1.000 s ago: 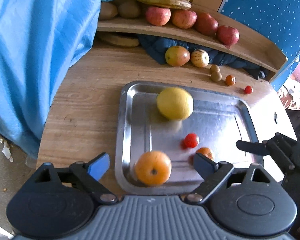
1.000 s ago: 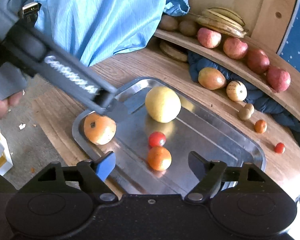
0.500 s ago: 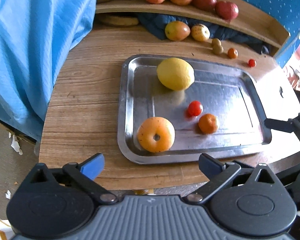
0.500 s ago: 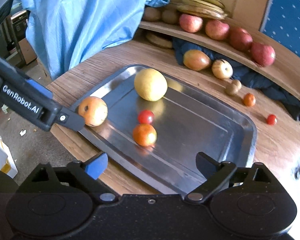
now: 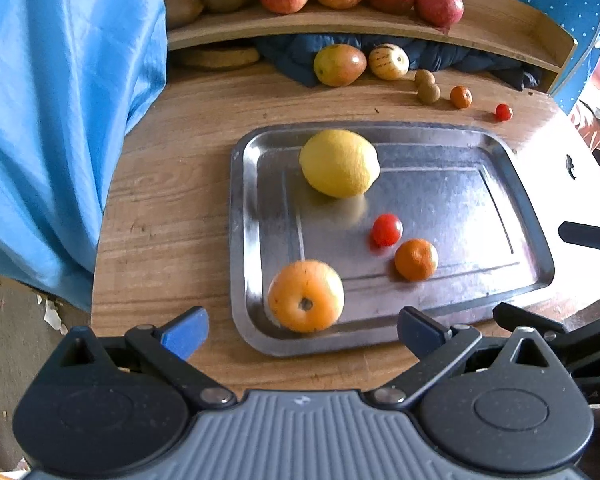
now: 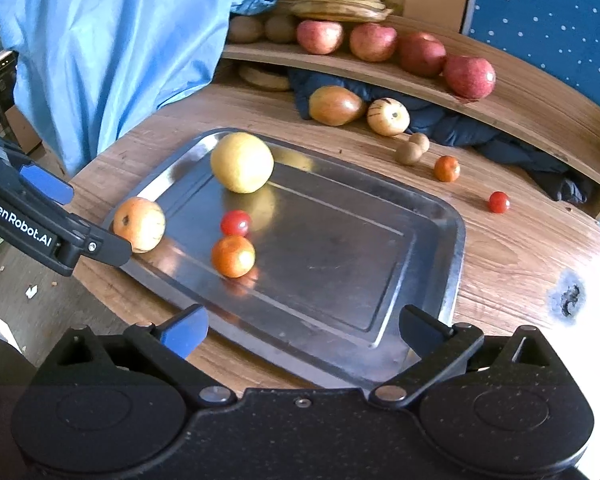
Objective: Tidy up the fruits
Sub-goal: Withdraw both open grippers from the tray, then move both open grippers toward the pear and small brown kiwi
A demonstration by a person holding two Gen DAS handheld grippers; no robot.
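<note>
A metal tray [image 5: 452, 184] [image 6: 340, 272] on the wooden table holds a big yellow citrus [image 5: 339, 163] [image 6: 242, 162], a cherry tomato [image 5: 386, 230] [image 6: 235, 223], a small tangerine [image 5: 416, 259] [image 6: 233, 256] and an orange persimmon [image 5: 306, 296] [image 6: 139, 224] at its near left corner. My left gripper [image 5: 300, 330] is open and empty, just short of the tray's near edge by the persimmon. My right gripper [image 6: 302, 330] is open and empty over the tray's near right corner.
Loose on the table behind the tray lie a mango [image 5: 339, 65], a pale striped fruit [image 5: 389, 61], two kiwis [image 5: 427, 86], a small tangerine [image 5: 460, 96] and a cherry tomato [image 5: 503, 112]. A shelf [image 6: 420, 80] carries apples and bananas. Blue cloth [image 5: 60, 100] hangs left.
Both grippers have pulled back from the tray. The left gripper, earlier around the persimmon, now sits behind the tray edge, and the persimmon rests in the tray.
</note>
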